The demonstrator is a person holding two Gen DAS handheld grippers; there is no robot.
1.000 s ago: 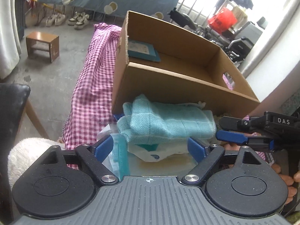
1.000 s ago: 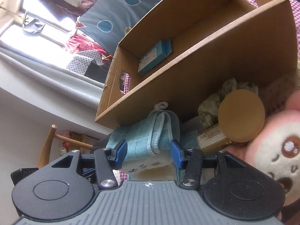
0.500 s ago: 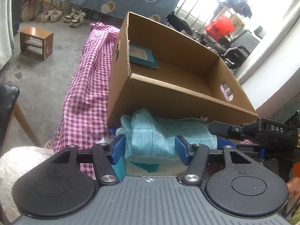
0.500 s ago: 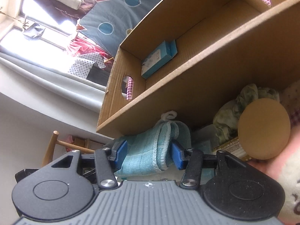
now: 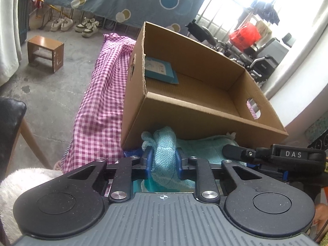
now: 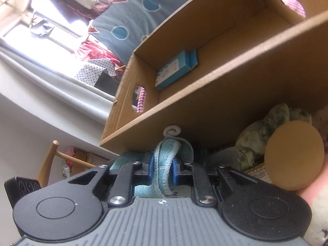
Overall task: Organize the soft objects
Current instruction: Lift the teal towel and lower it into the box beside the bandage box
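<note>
And we have both grips on: our left gripper [image 5: 163, 165] has just been closing, and its blue pads [image 5: 149, 163] now pinch a bunched end of the folded teal knitted cloth [image 5: 205, 146], low in the centre of the left wrist view. Our right gripper [image 6: 161, 169] has just been closing too, and it squeezes the other end [image 6: 164, 164], where the hemmed folds stand up between its pads at bottom centre of the right wrist view. The cloth's long axis runs across the left view, from the pinched end at centre out to the lower right, where we see the right gripper's black body [image 5: 287, 155] over it. It lies just in front of the near wall of the open brown cardboard box [image 5: 194, 112], which fills the middle of that view. Inside the box, a flat blue packet [image 5: 160, 69] lies against the left wall. In the right wrist view, at right, sits a round tan lid [image 6: 294, 165] beside a crumpled green-patterned cloth [image 6: 266, 135]. Pink checked fabric [image 5: 98, 106] drapes down the left.
</note>
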